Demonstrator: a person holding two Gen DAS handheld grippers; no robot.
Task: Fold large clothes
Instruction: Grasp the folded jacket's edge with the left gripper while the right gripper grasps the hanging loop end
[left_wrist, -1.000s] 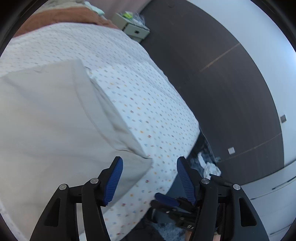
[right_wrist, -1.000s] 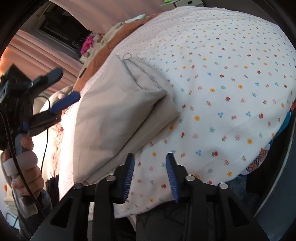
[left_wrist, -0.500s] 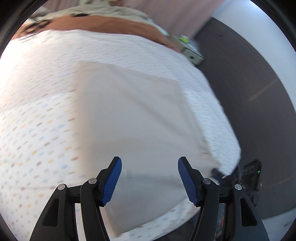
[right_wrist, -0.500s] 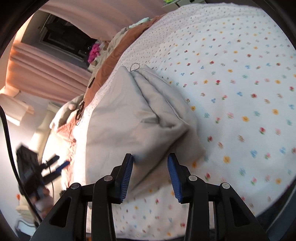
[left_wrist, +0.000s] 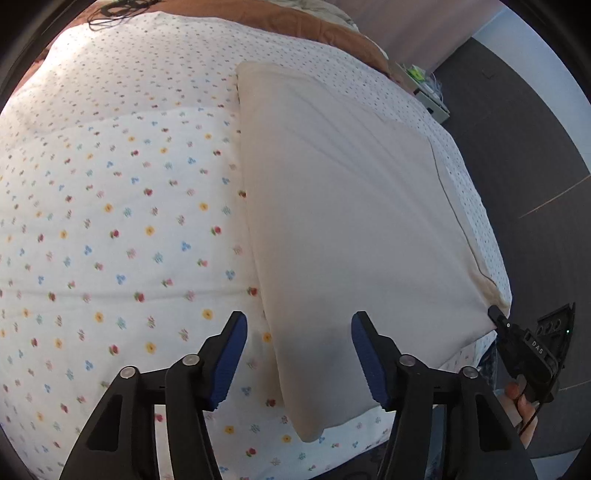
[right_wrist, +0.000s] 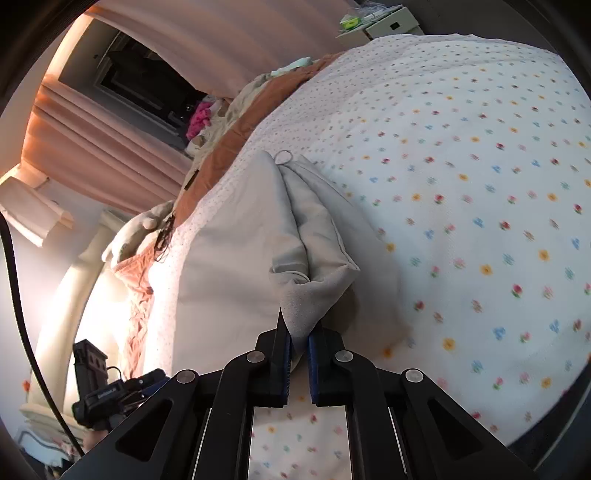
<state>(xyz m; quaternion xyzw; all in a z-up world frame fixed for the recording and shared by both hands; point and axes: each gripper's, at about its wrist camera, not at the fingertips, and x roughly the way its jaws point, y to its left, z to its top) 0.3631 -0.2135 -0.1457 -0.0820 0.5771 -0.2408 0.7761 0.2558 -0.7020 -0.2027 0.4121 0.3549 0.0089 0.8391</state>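
Observation:
A folded beige garment (left_wrist: 351, 206) lies flat on the flowered bedspread (left_wrist: 110, 221). My left gripper (left_wrist: 298, 326) hovers over the garment's near left edge, which runs between the blue fingers; its jaws are closing and the pads do not touch the cloth. In the right wrist view my right gripper (right_wrist: 300, 334) is shut on a bunched corner of the beige garment (right_wrist: 306, 258), lifting it slightly off the bedspread (right_wrist: 480, 184). That right gripper (left_wrist: 500, 319) also shows at the garment's far right corner in the left wrist view. The left gripper (right_wrist: 147, 380) appears low at the left.
A brown blanket (left_wrist: 317, 26) and pillows lie at the head of the bed. A pale bedside cabinet (left_wrist: 430, 94) stands beyond the bed on the dark floor (left_wrist: 535, 166). Pink curtains (right_wrist: 103, 147) hang behind. A black cable (left_wrist: 114, 11) rests near the top edge.
The left gripper swung from the bed's side edge across to the garment's near left edge and narrowed a little. The right gripper moved onto the garment's corner and shut on it.

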